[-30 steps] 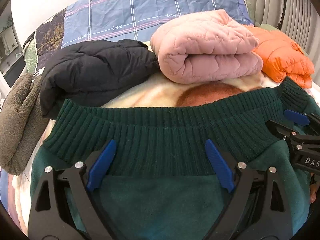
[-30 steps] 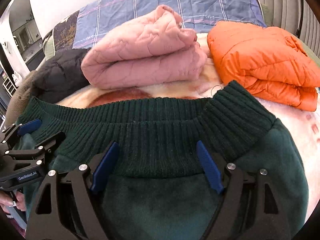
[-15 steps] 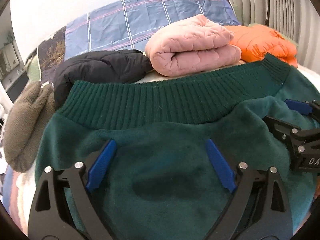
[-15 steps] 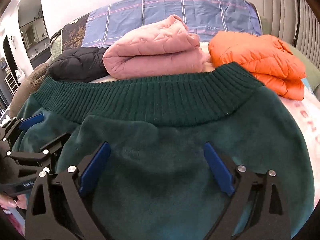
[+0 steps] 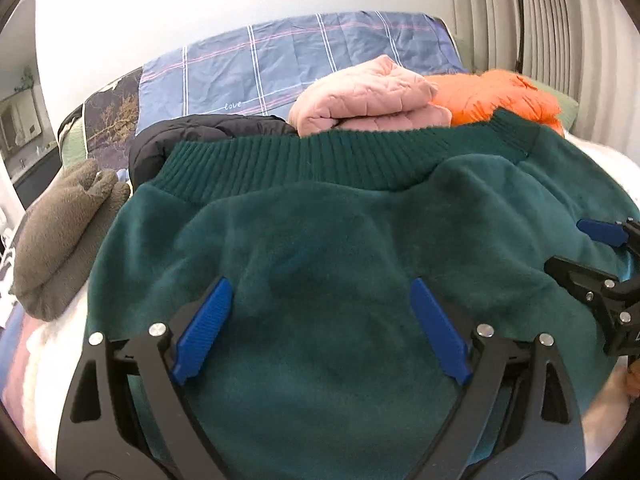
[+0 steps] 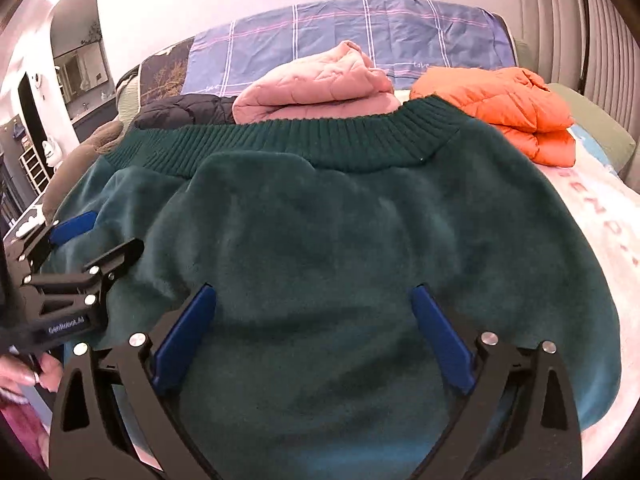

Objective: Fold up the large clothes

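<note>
A dark green fleece sweater (image 5: 340,220) (image 6: 340,220) lies folded on the bed, its ribbed hem (image 5: 300,160) on the far side. My left gripper (image 5: 320,284) hovers open over the near part of the fleece, and its blue pads do not press on the cloth. My right gripper (image 6: 314,290) is beside it to the right, its jaws opening wide, with the fleece under and between the fingers but not pinched. Each gripper shows in the other's view: the right gripper (image 5: 600,256) at the right edge, the left gripper (image 6: 92,240) at the left edge.
Behind the sweater lie a folded pink quilted jacket (image 5: 368,96), an orange puffer jacket (image 5: 500,96), a black jacket (image 5: 192,140) and a brown fleece (image 5: 64,232). A blue plaid pillow (image 5: 300,60) stands at the back. A hand (image 6: 36,376) shows at the lower left.
Both grippers drew back from the ribbed hem toward the near side, so the hem now lies far ahead. The right gripper's fingers spread wider. The sweater rests flat.
</note>
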A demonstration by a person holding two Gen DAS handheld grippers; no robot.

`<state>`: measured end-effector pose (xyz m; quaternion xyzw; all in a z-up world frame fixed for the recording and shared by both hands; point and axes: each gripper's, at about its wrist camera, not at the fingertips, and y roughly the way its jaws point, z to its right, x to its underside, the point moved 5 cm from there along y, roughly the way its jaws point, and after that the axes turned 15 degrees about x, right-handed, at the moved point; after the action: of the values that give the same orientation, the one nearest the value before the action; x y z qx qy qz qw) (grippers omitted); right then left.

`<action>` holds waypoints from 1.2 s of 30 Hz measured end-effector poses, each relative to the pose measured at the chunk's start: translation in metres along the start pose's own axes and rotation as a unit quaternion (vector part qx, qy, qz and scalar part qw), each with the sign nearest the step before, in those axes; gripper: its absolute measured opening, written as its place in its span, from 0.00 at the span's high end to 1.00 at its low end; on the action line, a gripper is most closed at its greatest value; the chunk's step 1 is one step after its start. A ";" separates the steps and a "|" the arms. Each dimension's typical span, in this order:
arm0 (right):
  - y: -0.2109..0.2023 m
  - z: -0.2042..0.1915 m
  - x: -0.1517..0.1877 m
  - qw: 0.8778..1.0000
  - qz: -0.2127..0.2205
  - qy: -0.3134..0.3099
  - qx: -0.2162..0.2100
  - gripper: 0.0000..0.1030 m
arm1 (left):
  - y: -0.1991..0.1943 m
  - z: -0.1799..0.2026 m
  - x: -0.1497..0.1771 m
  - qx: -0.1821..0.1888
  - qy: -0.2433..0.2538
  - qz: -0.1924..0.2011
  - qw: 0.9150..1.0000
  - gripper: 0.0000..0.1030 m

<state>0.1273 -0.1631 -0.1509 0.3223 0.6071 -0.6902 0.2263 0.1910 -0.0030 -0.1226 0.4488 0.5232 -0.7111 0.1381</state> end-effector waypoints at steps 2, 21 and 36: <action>0.002 0.000 0.001 1.000 0.004 0.001 -0.001 0.02 | 0.001 0.000 -0.001 -0.001 0.000 0.000 1.000 0.11; -0.007 0.056 0.032 0.997 -0.013 0.048 0.053 0.01 | 0.000 -0.003 0.001 0.008 -0.002 0.016 1.000 0.11; -0.007 0.049 0.032 0.996 -0.017 0.034 0.077 0.01 | -0.001 -0.003 0.001 0.006 -0.003 0.018 1.000 0.11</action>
<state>0.0917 -0.2080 -0.1661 0.3518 0.5649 -0.7270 0.1689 0.1911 0.0002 -0.1230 0.4572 0.5103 -0.7129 0.1493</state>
